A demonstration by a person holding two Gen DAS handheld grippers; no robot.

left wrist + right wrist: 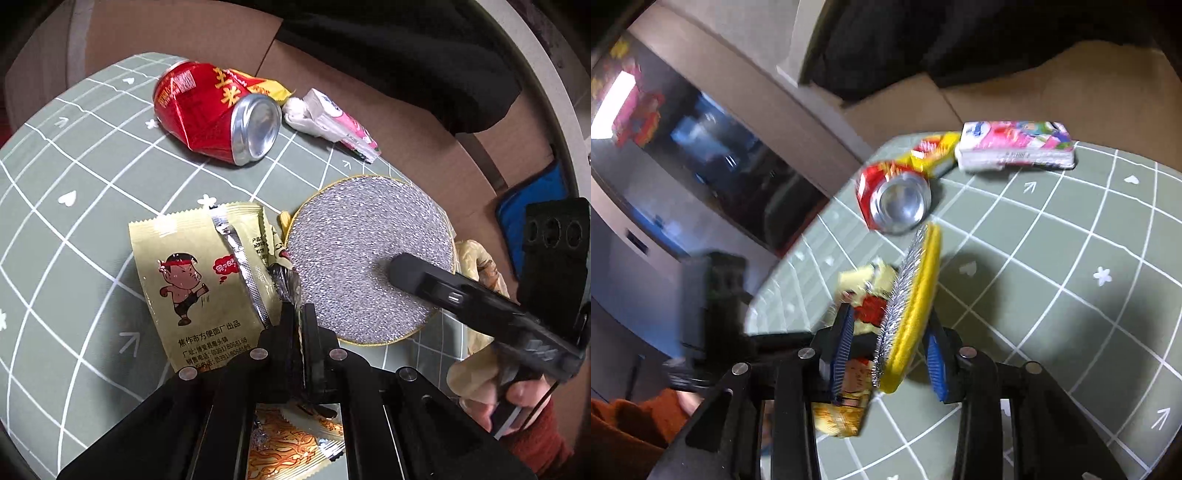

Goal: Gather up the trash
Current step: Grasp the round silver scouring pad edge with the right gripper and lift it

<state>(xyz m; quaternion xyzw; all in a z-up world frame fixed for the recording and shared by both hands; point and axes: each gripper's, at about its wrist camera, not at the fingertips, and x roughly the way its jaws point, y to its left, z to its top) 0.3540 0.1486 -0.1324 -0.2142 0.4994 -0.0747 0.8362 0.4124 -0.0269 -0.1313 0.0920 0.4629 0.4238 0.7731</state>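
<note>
**Collect trash: wrapper pinched left, scouring pad between right jaws**

The left gripper (299, 314) is seen fully closed on the torn edge of the beige noodle wrapper (192, 280), which lies flat on the green grid tablecloth (74, 221). The round scouring pad (908, 306), silver face and yellow backing, stands on edge between the fingers of the right gripper (886, 354). The jaws are narrow, but a gap shows beside the right blue pad (936, 369), so firm contact cannot be confirmed; the view is blurred. A crushed red can (214, 114), a yellow snack wrapper (266, 88) and a pink tissue pack (332, 118) remain near the table's far edge, close together.

Judgement for the step in hand: the right jaws should be seated squarely on both faces of the pad before lifting, since an edge-on disc may pivot out. The wrapper should be raised slowly, as a thin foil pinch may tear or slip.
</note>
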